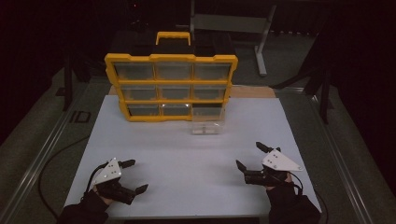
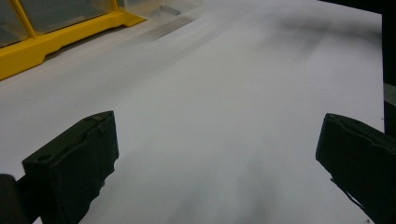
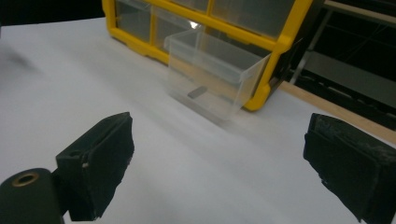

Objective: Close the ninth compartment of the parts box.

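Observation:
A yellow organizer case [image 1: 171,87] with clear drawers stands upright at the back of the white sheet [image 1: 187,158]. One clear drawer [image 1: 206,125] sits out on the sheet in front of the case's lower right slot; in the right gripper view this drawer [image 3: 212,74] holds a small dark piece [image 3: 197,92]. My left gripper [image 1: 134,175] rests low at the front left, open and empty. My right gripper [image 1: 249,156] is at the front right, open and empty, its jaws pointing toward the drawer. The left gripper view shows the case's yellow base [image 2: 56,39] at far left.
The white sheet lies on a grey table [image 1: 56,140] with metal rails at both sides. A wooden strip [image 1: 254,92] runs behind the sheet. A grey metal stand [image 1: 261,42] is beyond the table. Cables trail from both grippers.

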The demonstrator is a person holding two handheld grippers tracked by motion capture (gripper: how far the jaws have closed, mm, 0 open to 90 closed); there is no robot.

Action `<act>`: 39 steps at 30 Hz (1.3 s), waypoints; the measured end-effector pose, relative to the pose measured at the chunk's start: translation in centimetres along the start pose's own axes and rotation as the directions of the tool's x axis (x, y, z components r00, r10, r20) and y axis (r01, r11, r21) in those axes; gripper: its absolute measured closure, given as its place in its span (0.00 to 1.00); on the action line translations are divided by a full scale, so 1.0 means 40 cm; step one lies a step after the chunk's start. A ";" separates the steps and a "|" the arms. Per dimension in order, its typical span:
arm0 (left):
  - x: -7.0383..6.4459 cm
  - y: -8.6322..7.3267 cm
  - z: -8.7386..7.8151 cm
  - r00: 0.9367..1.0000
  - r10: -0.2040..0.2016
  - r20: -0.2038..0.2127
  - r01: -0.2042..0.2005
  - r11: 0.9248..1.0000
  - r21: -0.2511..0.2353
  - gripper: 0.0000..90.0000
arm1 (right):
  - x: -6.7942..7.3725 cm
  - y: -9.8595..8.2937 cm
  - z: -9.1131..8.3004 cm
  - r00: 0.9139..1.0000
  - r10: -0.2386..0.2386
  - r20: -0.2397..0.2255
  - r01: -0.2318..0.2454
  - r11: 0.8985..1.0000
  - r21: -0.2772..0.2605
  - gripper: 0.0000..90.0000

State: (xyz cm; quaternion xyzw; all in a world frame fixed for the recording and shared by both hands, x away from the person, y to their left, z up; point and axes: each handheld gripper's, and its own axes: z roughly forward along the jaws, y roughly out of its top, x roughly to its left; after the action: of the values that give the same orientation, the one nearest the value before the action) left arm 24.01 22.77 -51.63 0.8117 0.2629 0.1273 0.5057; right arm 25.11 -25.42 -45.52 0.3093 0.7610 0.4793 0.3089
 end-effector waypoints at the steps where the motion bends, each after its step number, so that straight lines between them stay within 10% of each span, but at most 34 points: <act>1: 0.000 0.000 0.000 1.000 0.003 0.000 -0.003 1.000 0.001 0.00 | -0.001 0.006 0.001 1.000 0.004 0.000 -0.004 1.000 -0.003 0.09; 18: -0.001 0.001 -0.001 1.000 0.006 0.004 -0.006 1.000 -0.001 0.00 | -0.014 0.070 0.042 1.000 0.026 -0.016 -0.026 1.000 -0.015 0.09; 39: -0.002 0.002 -0.003 1.000 0.011 0.006 -0.011 1.000 -0.004 0.00 | -0.004 0.040 0.152 0.998 0.052 -0.030 -0.050 0.997 0.063 0.09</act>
State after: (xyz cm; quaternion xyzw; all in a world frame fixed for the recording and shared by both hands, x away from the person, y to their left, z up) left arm 23.92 22.79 -51.51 0.8126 0.2566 0.1281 0.5074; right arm 30.15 -21.70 -46.14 0.3302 0.7725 0.4678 0.2746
